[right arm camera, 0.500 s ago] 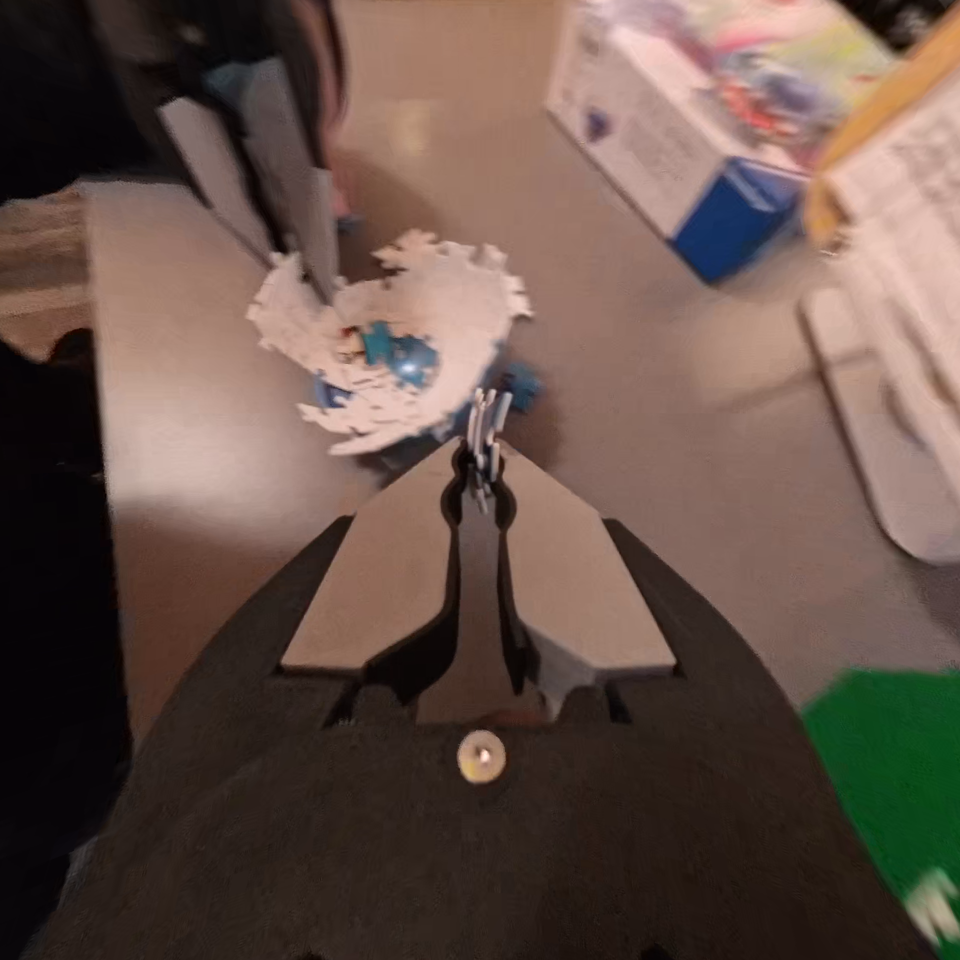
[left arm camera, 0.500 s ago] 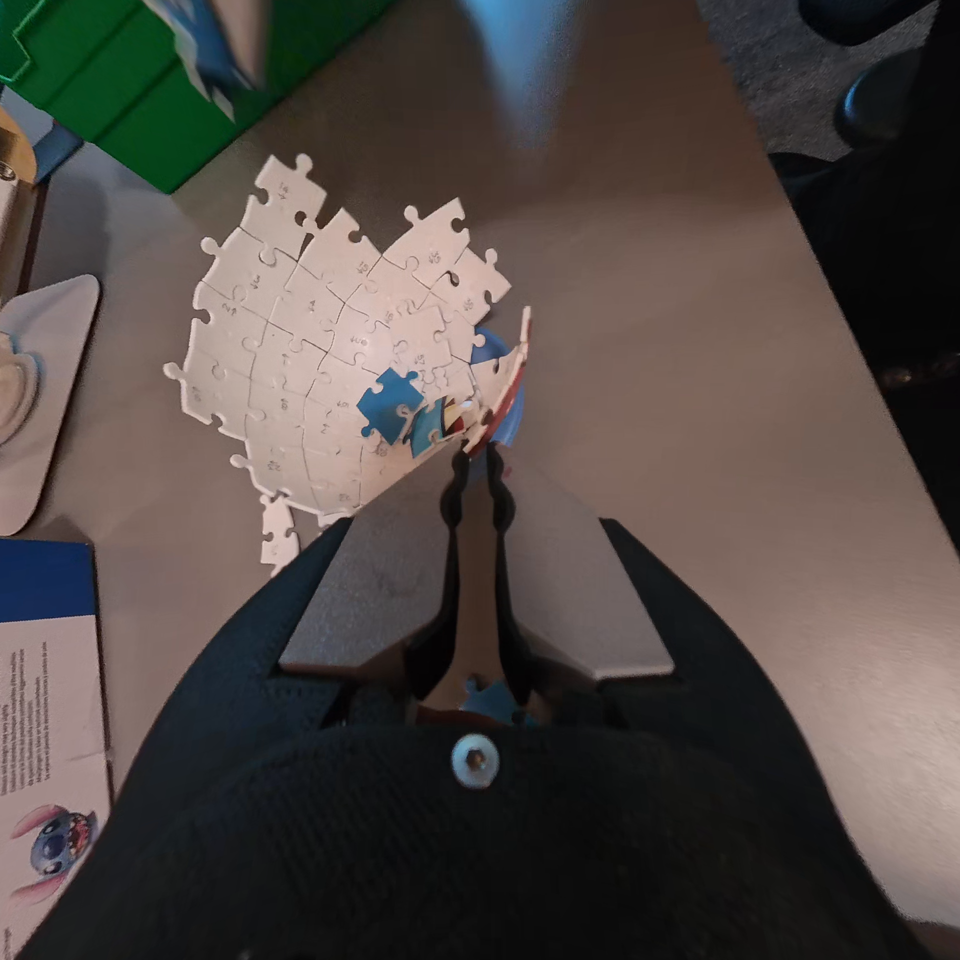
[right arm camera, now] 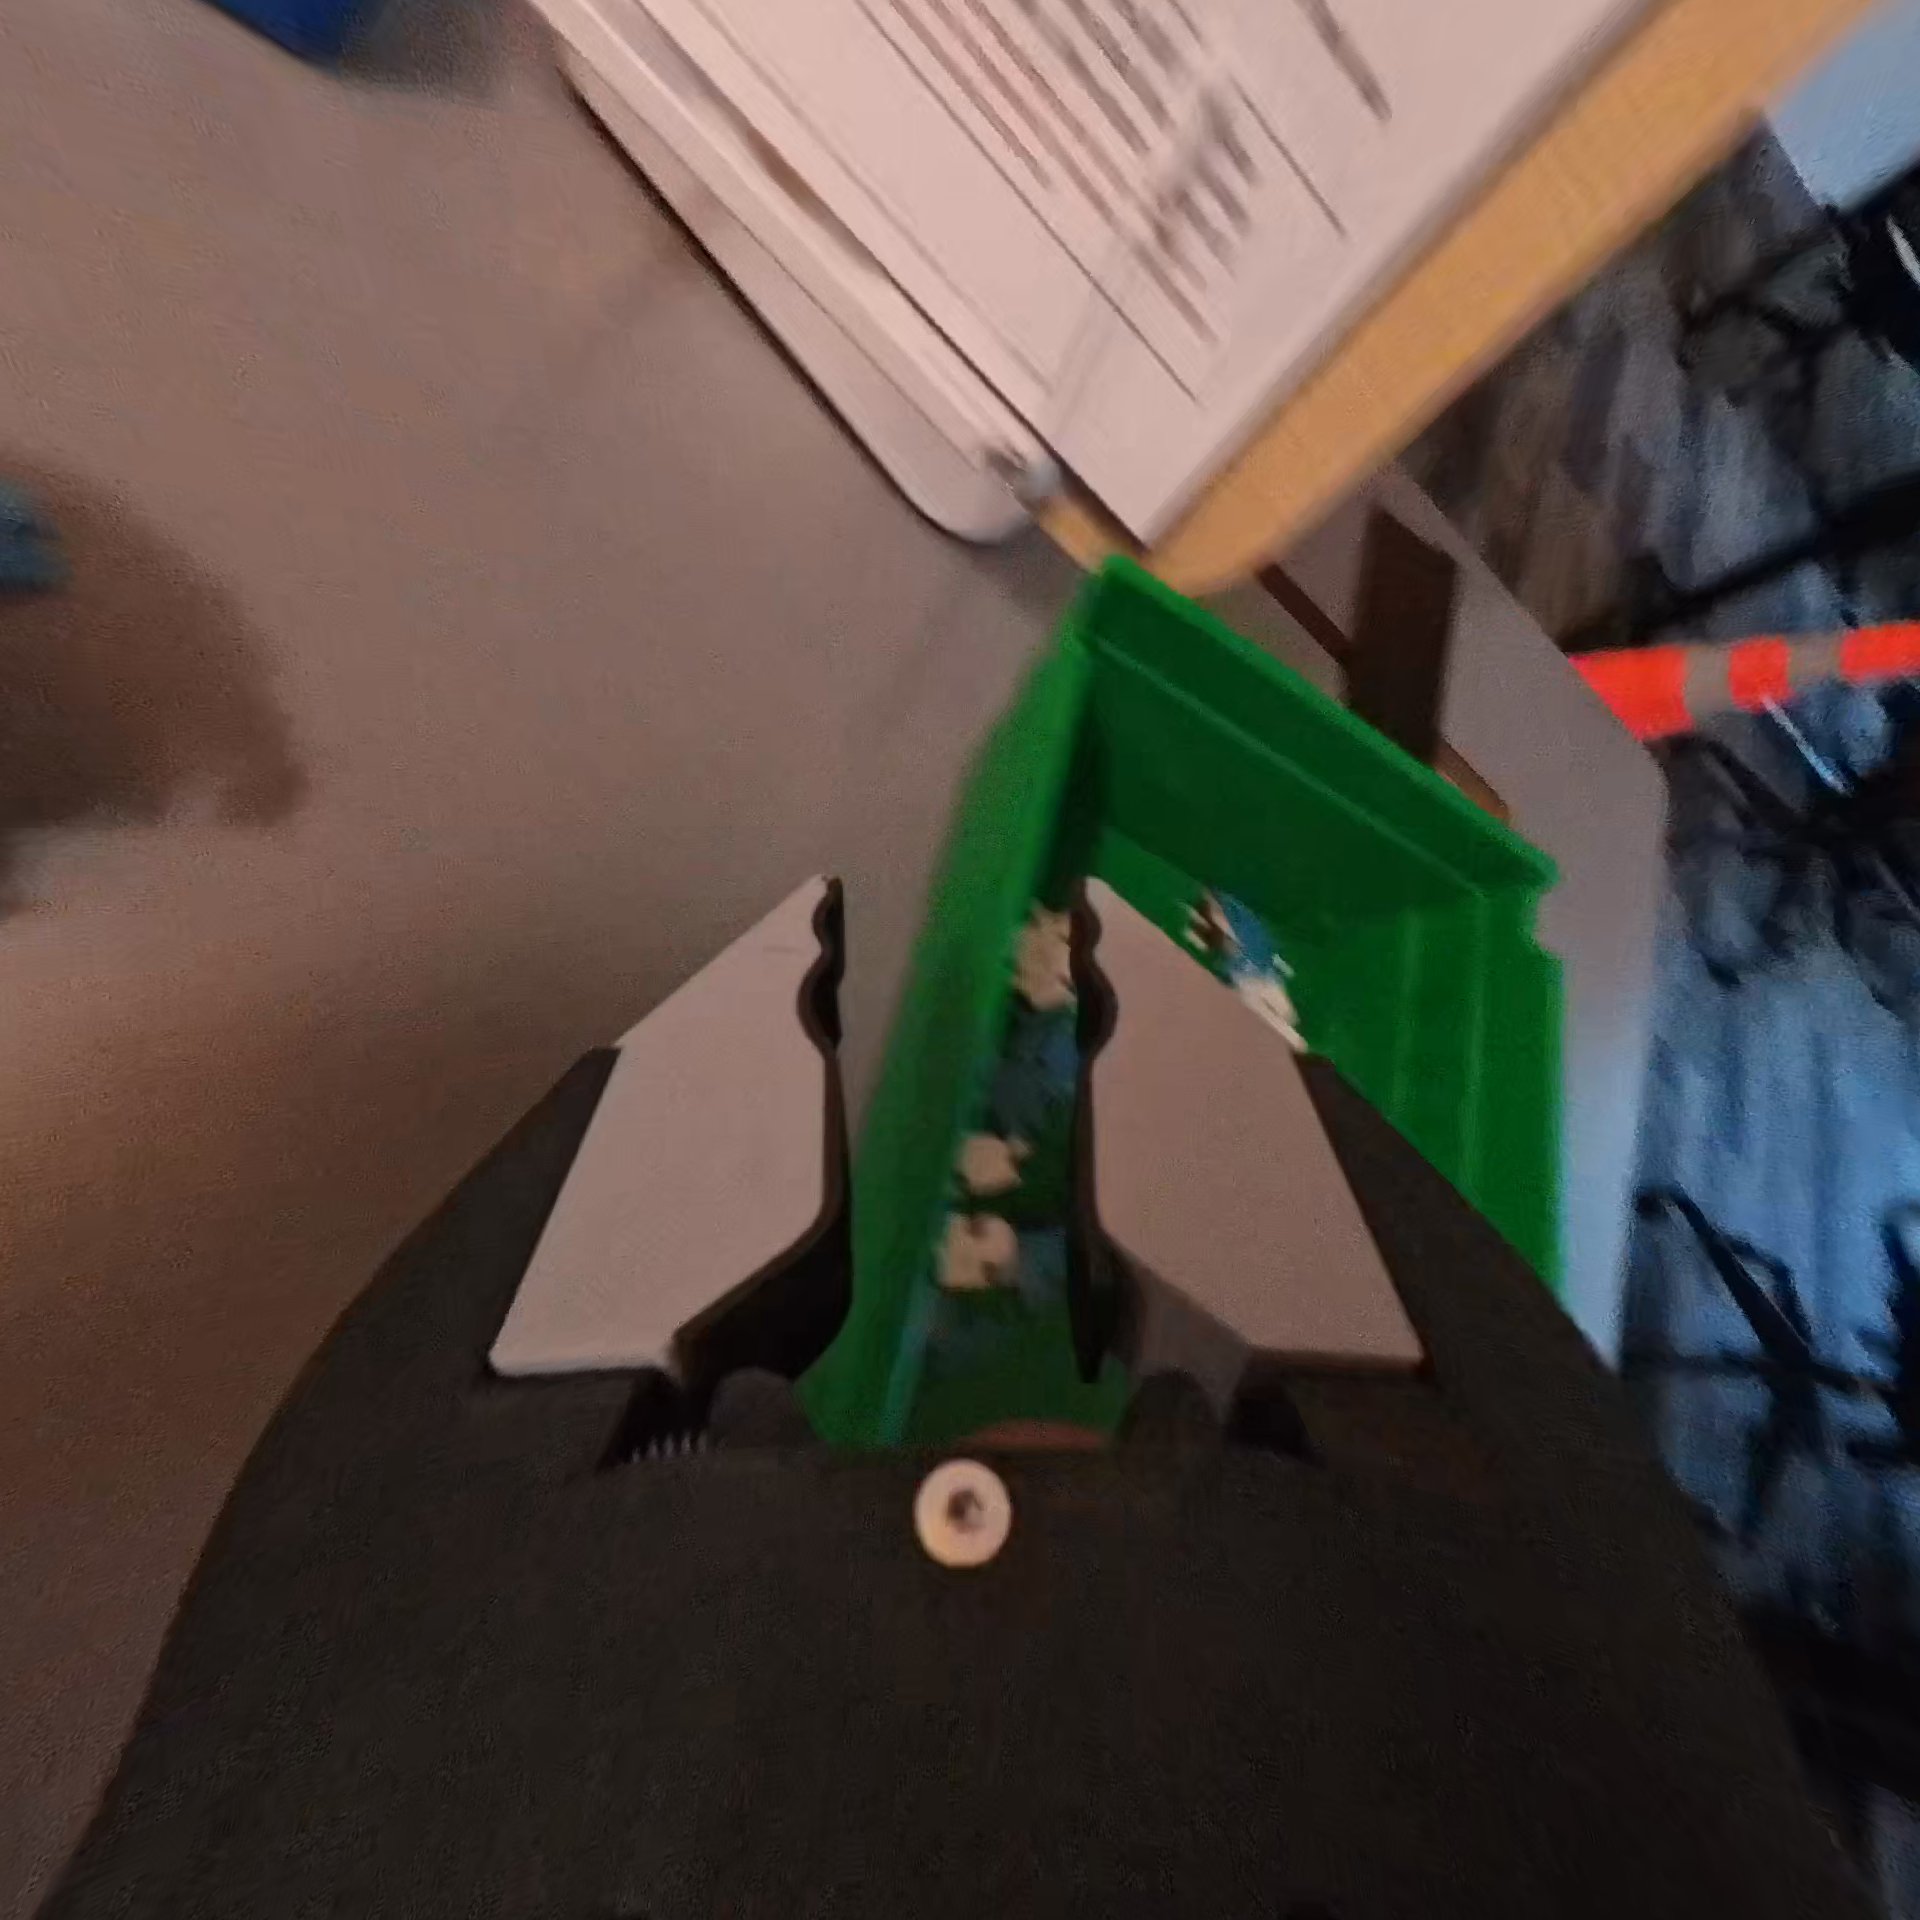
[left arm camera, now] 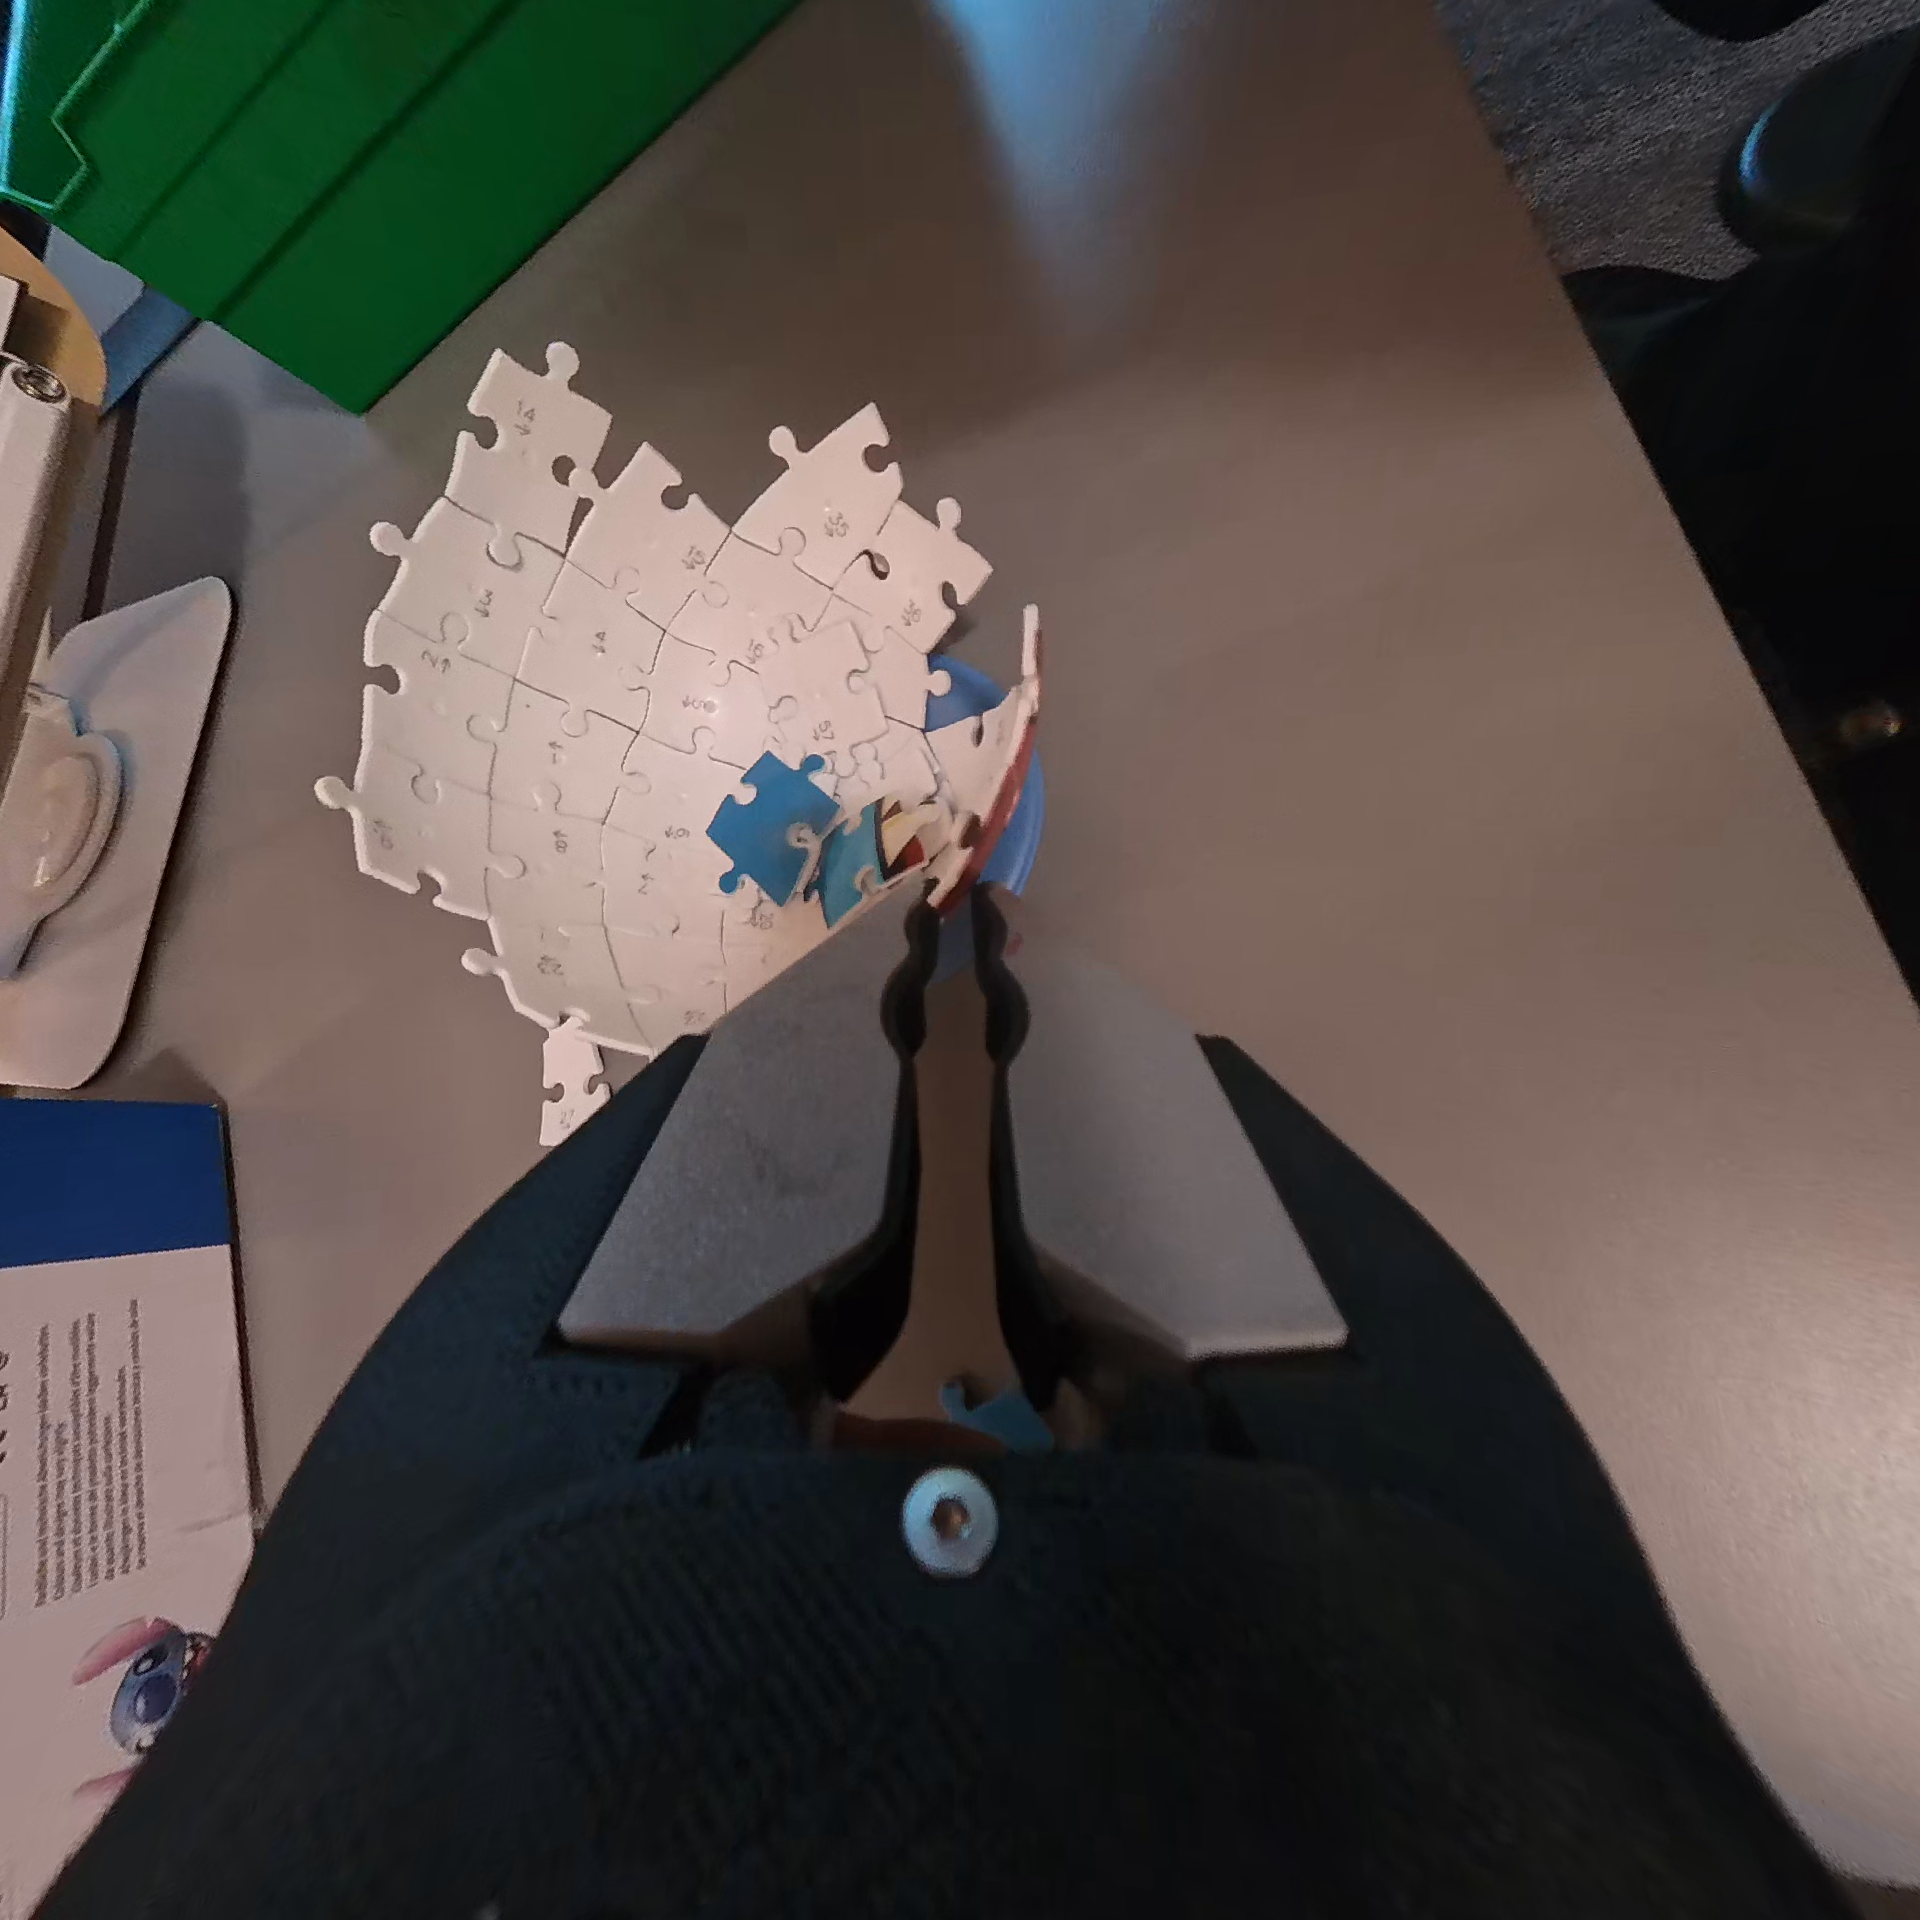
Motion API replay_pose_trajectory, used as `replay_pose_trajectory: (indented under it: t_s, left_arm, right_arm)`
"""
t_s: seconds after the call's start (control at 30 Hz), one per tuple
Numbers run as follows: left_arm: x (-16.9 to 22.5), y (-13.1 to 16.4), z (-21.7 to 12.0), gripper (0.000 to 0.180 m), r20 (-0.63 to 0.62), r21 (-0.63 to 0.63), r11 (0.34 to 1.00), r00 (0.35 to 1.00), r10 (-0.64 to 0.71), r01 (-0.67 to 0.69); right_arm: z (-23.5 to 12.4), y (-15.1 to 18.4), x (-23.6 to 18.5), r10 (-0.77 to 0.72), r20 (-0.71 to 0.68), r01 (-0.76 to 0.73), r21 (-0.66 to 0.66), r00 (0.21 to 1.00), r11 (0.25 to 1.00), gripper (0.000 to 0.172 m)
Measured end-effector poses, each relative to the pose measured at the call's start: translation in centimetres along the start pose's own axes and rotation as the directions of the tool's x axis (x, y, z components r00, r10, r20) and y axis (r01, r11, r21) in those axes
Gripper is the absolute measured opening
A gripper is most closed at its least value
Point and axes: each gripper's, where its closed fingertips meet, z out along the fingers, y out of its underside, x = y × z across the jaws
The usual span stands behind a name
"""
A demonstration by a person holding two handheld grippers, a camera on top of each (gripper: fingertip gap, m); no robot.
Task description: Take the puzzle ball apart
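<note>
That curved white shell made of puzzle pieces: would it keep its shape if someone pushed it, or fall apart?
The puzzle shell probably feels light and fairly stiff, since its pieces interlock into a curve. Its jagged open rim looks fragile. It may rock, resting on the small blue stand.

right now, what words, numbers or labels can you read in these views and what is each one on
I won't quote writing; these things bear it.
White backs of the curved puzzle: a small printed mark on each piece.
Blue and white box: lines of small print.
White sheet: printed lines, too blurred to read.
Green bin: none.
</note>
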Motion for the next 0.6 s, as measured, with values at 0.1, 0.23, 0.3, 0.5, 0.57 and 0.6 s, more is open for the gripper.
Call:
replay_pose_trajectory:
  t_s: [0.1,0.23,0.3,0.5,0.57,0.6]
  left_arm:
    - [0.0,0.0,-0.1,0.003,0.006,-0.002,1.000,1.000,0.013,-0.013]
    - [0.1,-0.1,-0.1,0.003,0.010,-0.007,1.000,1.000,0.027,-0.027]
    - [0.1,-0.2,-0.2,0.003,0.011,-0.005,0.999,0.999,0.034,-0.034]
    - [0.2,-1.7,-0.9,0.002,0.012,0.071,0.997,0.999,0.033,-0.034]
    - [0.2,-1.2,-0.7,0.002,0.022,0.037,0.998,0.999,0.049,-0.050]
    - [0.2,-1.1,-0.6,0.002,0.025,0.031,0.998,0.998,0.055,-0.056]
  right_arm:
    - [0.0,-4.3,-11.0,-0.165,0.282,0.146,0.087,0.945,0.985,0.038]
    - [1.3,-5.4,-23.5,-0.216,0.614,0.203,0.091,0.759,0.975,0.050]
    - [3.9,-3.9,-24.8,-0.251,0.589,0.300,0.016,0.768,0.954,0.057]
    - [4.8,-4.2,-26.5,-0.284,0.640,0.324,0.057,0.714,0.944,0.053]
    - [3.4,-4.1,-27.9,-0.331,0.698,0.337,0.135,0.635,0.932,0.027]
    - [3.7,-4.1,-27.9,-0.363,0.675,0.355,0.157,0.642,0.921,0.018]
